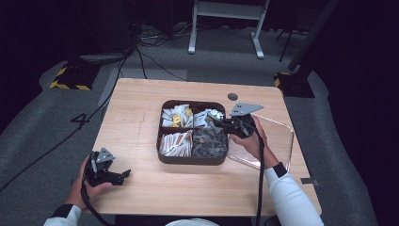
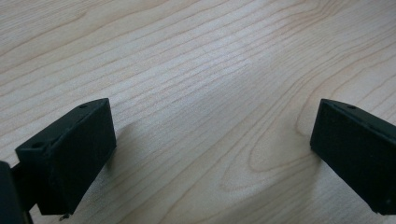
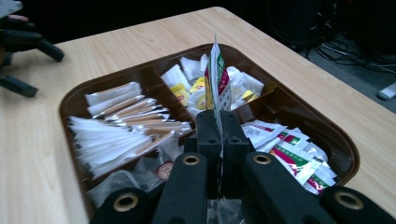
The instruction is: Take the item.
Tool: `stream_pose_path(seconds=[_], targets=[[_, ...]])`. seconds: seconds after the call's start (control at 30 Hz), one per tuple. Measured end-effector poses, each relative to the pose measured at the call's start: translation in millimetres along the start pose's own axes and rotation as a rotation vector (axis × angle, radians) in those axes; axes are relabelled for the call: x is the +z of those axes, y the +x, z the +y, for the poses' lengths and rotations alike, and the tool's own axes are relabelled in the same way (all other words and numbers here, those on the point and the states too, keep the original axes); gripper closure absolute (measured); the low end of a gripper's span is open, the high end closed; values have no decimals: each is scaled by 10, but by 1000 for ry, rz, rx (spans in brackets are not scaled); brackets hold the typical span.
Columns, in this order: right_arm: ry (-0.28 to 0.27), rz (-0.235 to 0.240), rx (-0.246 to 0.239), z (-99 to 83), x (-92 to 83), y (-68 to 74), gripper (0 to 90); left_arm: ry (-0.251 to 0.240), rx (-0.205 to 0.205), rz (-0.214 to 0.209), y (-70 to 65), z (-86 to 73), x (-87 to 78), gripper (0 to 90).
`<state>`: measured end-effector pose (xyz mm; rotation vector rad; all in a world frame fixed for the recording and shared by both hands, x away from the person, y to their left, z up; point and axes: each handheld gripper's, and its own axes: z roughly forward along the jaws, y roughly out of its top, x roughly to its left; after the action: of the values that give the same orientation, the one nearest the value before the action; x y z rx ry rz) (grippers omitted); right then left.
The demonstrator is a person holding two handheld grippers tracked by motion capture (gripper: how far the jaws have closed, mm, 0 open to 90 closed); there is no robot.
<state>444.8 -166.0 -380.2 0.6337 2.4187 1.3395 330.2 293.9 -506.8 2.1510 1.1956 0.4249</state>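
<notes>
Packet [image 3: 217,77] in your right gripper [image 3: 218,122] — jaws clamped tight on its lower edge, the green, red and white sachet standing upright between them. You've got it lifted just above the brown tray [image 3: 348,161], over the divider where the four compartments meet. From the high view your right gripper [image 1: 221,123] sits over the tray's right half, hand coming in from the tray's right side, above the clear lid [image 1: 280,141] lying just beside the tray.

Tray's loaded: long pale sticks [image 3: 116,133] in one compartment, white and yellow sachets [image 3: 187,77] in the next one, more green and red packets [image 3: 289,144] in the compartment under your held one, and clear-wrapped pieces [image 3: 140,175] in the compartment nearest the camera.

Over to your left gripper [image 1: 117,176] — well apart from the tray, down near the tabletop [image 1: 136,117] corner on the tray's left and toward you. Jaws stand wide apart, nothing between them, just bare wood grain [image 2: 210,116] showing in the gap. Your left hand [image 1: 87,186] rests low at the tabletop.
</notes>
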Motion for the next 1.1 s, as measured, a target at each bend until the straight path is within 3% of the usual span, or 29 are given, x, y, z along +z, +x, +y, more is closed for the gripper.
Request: stream_pose_path(seconds=[0.33, 0.87, 1.1], targets=[[-13, 48, -6, -114, -196, 129, 900, 0, -3, -1, -2, 0, 0, 4], [25, 157, -68, -304, -260, 521, 900, 0, -1, 0, 0, 0, 0, 4], [59, 209, -83, -404, -190, 656, 900, 0, -3, -1, -2, 0, 1, 4]])
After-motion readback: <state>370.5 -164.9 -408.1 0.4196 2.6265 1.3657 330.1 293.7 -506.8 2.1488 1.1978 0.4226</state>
